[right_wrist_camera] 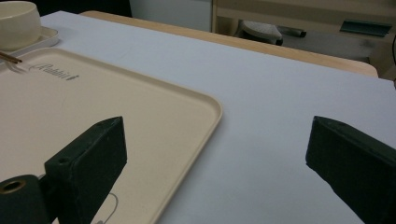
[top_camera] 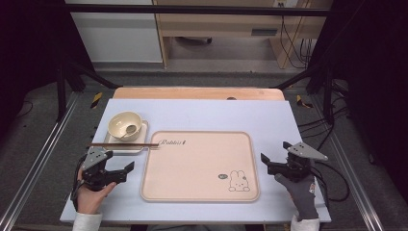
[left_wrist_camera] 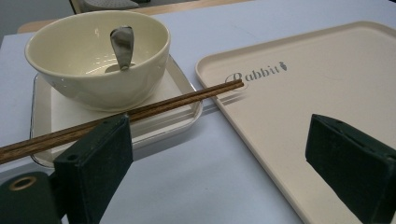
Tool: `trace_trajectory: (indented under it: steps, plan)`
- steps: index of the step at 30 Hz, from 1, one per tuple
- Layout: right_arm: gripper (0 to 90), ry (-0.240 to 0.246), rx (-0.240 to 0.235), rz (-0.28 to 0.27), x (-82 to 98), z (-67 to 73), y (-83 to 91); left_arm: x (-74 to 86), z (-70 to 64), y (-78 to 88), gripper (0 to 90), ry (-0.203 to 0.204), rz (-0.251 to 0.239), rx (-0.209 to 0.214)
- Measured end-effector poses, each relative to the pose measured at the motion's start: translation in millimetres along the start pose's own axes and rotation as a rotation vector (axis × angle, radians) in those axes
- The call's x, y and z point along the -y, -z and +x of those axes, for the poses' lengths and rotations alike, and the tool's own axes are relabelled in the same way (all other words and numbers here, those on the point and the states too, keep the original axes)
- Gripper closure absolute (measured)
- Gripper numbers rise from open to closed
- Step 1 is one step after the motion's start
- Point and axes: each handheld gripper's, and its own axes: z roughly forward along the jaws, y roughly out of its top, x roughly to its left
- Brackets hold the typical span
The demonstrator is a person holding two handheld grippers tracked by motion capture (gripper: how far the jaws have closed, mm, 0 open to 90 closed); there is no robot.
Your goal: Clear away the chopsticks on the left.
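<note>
Seen from above, on the pale blue bench (top_camera: 202, 113), the left hand-held gripper (top_camera: 126, 169) hangs spread and empty just below the dark wooden chopsticks (top_camera: 124, 145), which bridge the small white square plate (top_camera: 142, 139) and the big beige plastic tray (top_camera: 199, 166). Along the left gripper's jaws, the cream ceramic bowl (left_wrist_camera: 100, 60) holding a metal spoon (left_wrist_camera: 122, 44) sits close behind; a careless nudge could roll the chopsticks (left_wrist_camera: 130, 112) off. Along the right hand-held gripper (right_wrist_camera: 215, 168), spread jaws hold nothing.

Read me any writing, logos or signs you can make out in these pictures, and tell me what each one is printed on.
"Rabbit", in script with a small carrot mark after it: on the far left corner of the beige tray.
Small dark oval badge beside the rabbit drawing on the tray's near right corner: too small to read.
Bowl, small white tray, chopsticks: no writing seen.
</note>
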Motion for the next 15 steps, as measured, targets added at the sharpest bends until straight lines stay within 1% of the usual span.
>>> trace_trajectory:
  steps: [4,7,9,15]
  plan:
    - [5.8,-0.007,-0.003,-0.007,0.2,1.0,0.9,-0.6,1.3,0.2,7.0,-0.009,0.002,0.0]
    - [6.1,-0.008,-0.006,-0.005,0.1,3.2,0.3,-1.5,3.9,0.4,7.1,-0.008,-0.001,-0.002]
    - [6.2,0.009,0.0,-0.005,-0.7,4.0,0.1,-2.7,5.5,0.0,7.2,-0.009,0.0,-0.005]
    - [6.8,0.008,-0.002,-0.012,-2.5,7.0,1.5,-3.6,13.6,-1.9,9.2,-0.022,0.012,-0.022]
